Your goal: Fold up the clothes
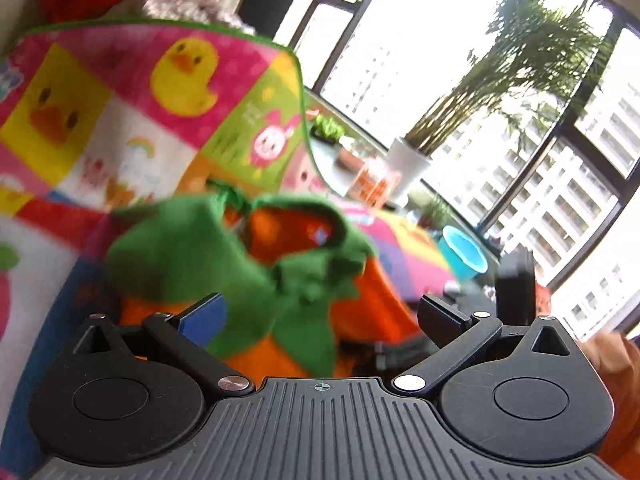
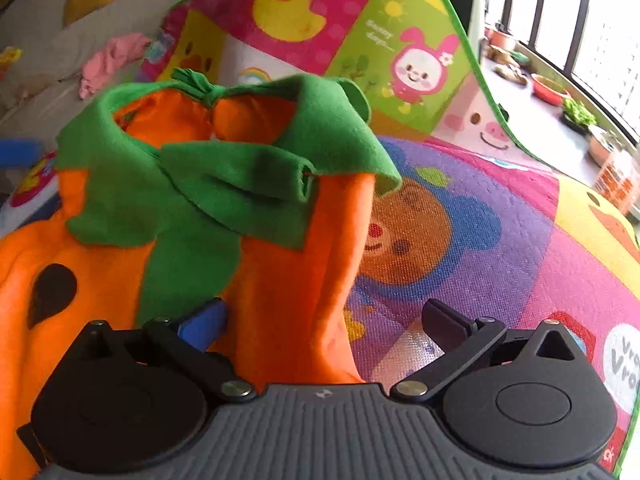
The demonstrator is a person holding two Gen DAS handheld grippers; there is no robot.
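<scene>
Now the left hand-held gripper [image 1: 320, 312] is seen with its jaws spread wide, and nothing is clamped between them. Directly ahead of it, blurred, the orange costume [image 1: 360, 304] with its green collar [image 1: 224, 256] is bunched up, the cloth lying in the gap between the fingers, though no pinch can be made out. Beyond the garment, a bright play mat [image 1: 132, 92] printed with ducks is propped up, and off to the far right a white planter [image 1: 408, 164] with a tall plant is set by the window [image 1: 560, 184].

Over at the right hand-held gripper [image 2: 324, 320], the jaws are likewise held wide apart. The orange costume [image 2: 280, 300] is draped between the fingers towards the left one, its fabric running down against the gripper body, yet nothing is squeezed. The green collar [image 2: 224, 176] is raised just ahead and left of the jaws, tied in a small knot at the back. A black felt patch [image 2: 52, 292] is shown on the orange, far left. Under the right finger the play mat [image 2: 500, 240] is spread flat, its far end turned upward. A pink cloth [image 2: 108, 60] is left further back on the left.
</scene>
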